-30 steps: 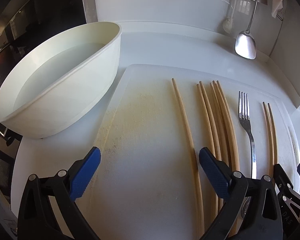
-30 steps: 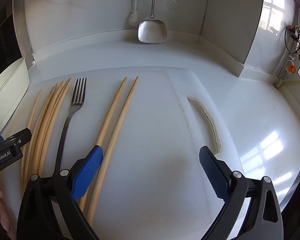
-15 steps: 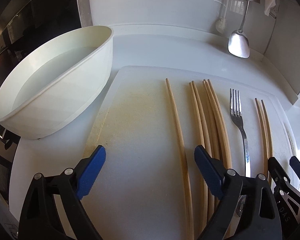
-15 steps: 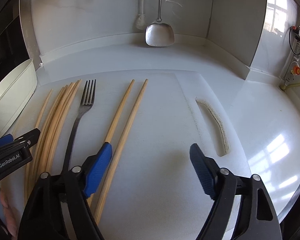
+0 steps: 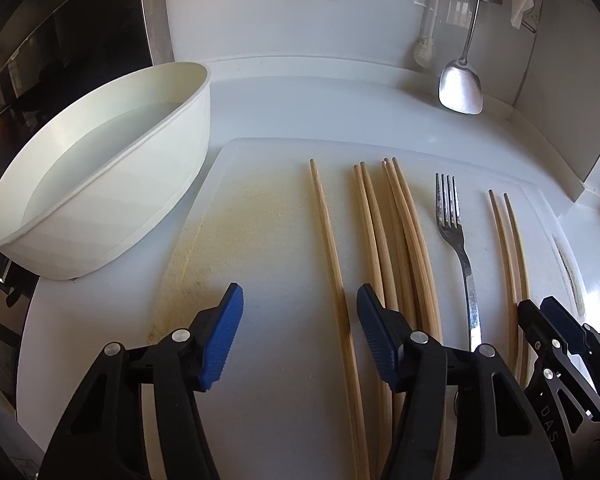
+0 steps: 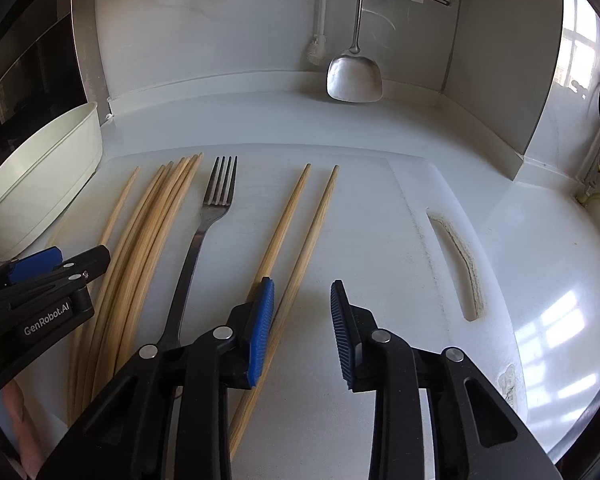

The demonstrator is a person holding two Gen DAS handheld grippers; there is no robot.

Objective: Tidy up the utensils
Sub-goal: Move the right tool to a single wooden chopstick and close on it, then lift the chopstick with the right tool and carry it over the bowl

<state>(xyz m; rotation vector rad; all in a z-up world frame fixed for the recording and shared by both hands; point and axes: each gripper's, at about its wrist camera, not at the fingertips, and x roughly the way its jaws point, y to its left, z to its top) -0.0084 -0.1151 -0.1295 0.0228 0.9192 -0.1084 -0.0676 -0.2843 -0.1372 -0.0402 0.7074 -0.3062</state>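
kitchen | spatula hanging on wall | cutting board | counter

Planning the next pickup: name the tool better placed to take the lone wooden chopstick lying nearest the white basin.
Left. The left tool is open with the lone wooden chopstick lying between its blue pads, while the right tool sits by the far pair.

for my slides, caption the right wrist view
Open right gripper beside a chopstick pair on a white cutting board, fork to their left.
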